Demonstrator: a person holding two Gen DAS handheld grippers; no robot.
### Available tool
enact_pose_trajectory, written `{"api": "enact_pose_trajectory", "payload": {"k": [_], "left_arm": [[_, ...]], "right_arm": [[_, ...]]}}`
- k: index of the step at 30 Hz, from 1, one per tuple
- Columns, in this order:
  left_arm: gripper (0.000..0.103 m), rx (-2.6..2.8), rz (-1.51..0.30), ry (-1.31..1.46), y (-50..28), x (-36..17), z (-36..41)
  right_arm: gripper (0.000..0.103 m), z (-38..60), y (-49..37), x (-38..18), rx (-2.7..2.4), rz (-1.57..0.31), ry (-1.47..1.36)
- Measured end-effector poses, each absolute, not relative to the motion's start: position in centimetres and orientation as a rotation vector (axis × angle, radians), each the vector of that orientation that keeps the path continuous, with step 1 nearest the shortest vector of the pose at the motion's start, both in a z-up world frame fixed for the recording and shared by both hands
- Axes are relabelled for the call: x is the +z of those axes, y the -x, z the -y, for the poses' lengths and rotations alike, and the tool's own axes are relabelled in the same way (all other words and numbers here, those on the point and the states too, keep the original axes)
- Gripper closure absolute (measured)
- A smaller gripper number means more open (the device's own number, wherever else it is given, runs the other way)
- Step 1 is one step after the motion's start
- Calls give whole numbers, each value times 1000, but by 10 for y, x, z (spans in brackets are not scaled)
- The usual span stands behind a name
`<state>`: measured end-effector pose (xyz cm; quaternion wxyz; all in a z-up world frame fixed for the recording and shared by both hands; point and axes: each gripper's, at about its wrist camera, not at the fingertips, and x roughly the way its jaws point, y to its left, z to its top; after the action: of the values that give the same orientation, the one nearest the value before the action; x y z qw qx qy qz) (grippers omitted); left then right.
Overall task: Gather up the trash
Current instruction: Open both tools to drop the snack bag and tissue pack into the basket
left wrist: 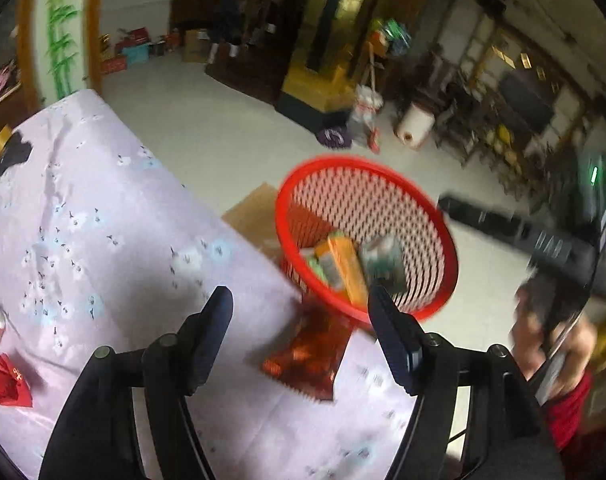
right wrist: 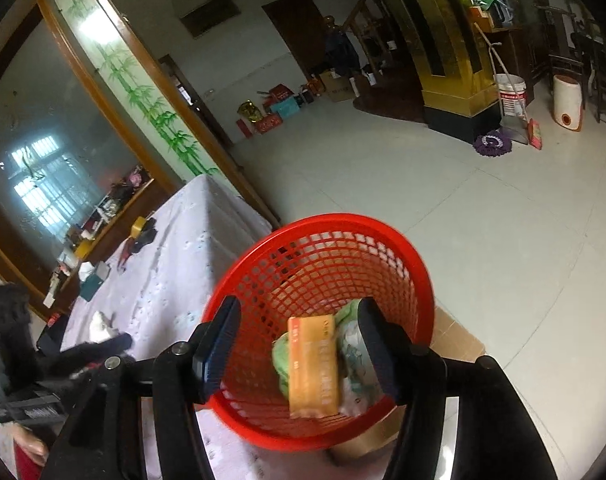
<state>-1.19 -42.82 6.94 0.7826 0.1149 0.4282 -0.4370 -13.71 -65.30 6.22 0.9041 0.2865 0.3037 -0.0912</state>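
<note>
A red mesh waste basket [left wrist: 367,236] stands by the table's edge and holds an orange box [left wrist: 345,268], a green wrapper and a pale packet. My left gripper [left wrist: 301,300] is open and empty above a shiny red foil wrapper [left wrist: 307,356] lying on the lilac tablecloth [left wrist: 103,220] near the basket. A crumpled red paper [left wrist: 9,380] lies at the table's left. In the right wrist view my right gripper [right wrist: 299,316] is open and empty right over the basket [right wrist: 323,264], above the orange box [right wrist: 313,364].
A cardboard sheet [left wrist: 255,212] lies on the floor under the basket. On the table's far end are a yellow tape roll [right wrist: 139,226], dark cloth, a tissue box [right wrist: 91,284] and white crumpled paper [right wrist: 101,326]. Tiled floor [right wrist: 463,220] stretches beyond.
</note>
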Motion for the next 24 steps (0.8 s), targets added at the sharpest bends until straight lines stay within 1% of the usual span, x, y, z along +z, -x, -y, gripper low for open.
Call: {"api": "enact_pose_trajectory", "payload": {"k": [4, 8, 9, 10, 15, 20, 24], "left_arm": [[34, -986, -924, -362, 29, 52, 438], [35, -981, -926, -410, 36, 39, 448], [40, -970, -932, -409, 34, 37, 450], [51, -959, -953, -405, 31, 32, 451], [68, -957, -967, -356, 26, 31, 443], [69, -937, -965, -326, 30, 38, 434], [69, -978, -910, -267, 33, 67, 441]], "right_arm": [[37, 644, 142, 67, -178, -612, -592], [36, 639, 146, 65, -169, -616, -595], [36, 638, 146, 64, -168, -620, -595], [36, 637, 147, 63, -165, -623, -595], [36, 637, 150, 60, -153, -626, -597], [36, 639, 154, 62, -150, -608, -607], [36, 640, 159, 64, -157, -591, -603]]}}
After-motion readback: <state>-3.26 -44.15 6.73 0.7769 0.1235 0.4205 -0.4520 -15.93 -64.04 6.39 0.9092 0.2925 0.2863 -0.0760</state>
